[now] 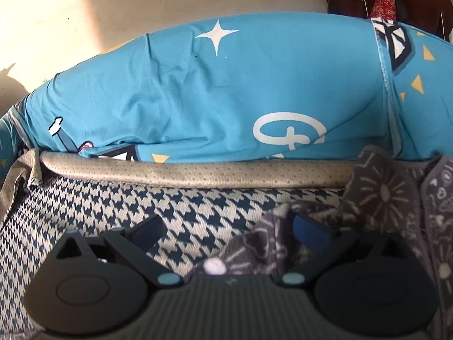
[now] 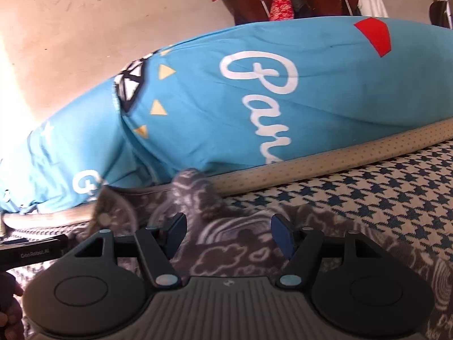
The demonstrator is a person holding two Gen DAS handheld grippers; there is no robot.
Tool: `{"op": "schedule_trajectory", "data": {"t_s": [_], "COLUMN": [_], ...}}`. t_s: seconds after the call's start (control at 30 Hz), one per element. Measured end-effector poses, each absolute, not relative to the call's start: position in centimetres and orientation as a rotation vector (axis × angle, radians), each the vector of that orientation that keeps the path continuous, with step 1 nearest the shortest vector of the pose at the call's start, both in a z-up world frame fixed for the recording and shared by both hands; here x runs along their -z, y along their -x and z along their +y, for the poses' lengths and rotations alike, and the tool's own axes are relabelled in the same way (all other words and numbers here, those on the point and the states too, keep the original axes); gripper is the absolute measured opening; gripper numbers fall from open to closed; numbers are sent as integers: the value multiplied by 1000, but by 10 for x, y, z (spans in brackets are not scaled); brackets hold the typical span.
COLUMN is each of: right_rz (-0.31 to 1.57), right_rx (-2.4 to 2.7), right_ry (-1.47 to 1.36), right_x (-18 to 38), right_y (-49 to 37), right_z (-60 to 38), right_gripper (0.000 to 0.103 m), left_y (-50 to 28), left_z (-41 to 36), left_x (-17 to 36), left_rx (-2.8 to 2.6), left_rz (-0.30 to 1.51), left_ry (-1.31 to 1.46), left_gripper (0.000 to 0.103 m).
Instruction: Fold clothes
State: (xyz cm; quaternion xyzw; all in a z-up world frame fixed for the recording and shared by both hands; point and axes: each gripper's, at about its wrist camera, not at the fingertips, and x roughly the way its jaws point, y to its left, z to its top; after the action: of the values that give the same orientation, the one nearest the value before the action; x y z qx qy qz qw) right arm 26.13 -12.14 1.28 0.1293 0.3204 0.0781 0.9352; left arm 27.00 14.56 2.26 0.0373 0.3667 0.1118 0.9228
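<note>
While both grippers hover low over the bed, these are the notes for the fold:

Garment: a grey patterned cloth (image 2: 226,243) lies crumpled on the houndstooth bed cover (image 1: 119,215), its far edge up against the beige dotted piping (image 1: 226,174).
Behind it: a blue printed pillow (image 1: 226,90) lies along the bed just past the piping.
Left gripper (image 1: 226,231): fingers spread very wide, nothing between them; one fold of the grey cloth lies under the right-hand finger, the other finger is over bare cover.
Right gripper (image 2: 229,233): fingers half spread over the middle of the grey cloth; I judge they pinch nothing, as the pads stand apart from the fabric.
Step in hand: probably finding two edges of the cloth before spreading it flat.
How to do well: take only one layer at a corner with each gripper, not the bunched middle; pull apart evenly until wrinkles go.
Risk: catching the bed cover together with the cloth, or dragging it against the pillow.
</note>
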Motion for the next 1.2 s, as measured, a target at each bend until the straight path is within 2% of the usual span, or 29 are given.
{"op": "schedule_trajectory", "data": {"t_s": [0.8, 0.97, 1.2], "right_rz": [768, 763, 754], "right_rx": [-325, -263, -225], "right_ry": [-206, -157, -138], "right_x": [-6, 1, -4], "right_y": [-224, -233, -232], "right_z": [-153, -146, -142], "right_gripper": [66, 60, 60], "left_y": [-166, -160, -153], "left_z": [98, 89, 86], "left_x": [-28, -19, -12], "left_rx": [-115, -85, -76], "left_rz": [836, 869, 901], "left_ry": [-70, -93, -109], "left_gripper": [103, 103, 103]}}
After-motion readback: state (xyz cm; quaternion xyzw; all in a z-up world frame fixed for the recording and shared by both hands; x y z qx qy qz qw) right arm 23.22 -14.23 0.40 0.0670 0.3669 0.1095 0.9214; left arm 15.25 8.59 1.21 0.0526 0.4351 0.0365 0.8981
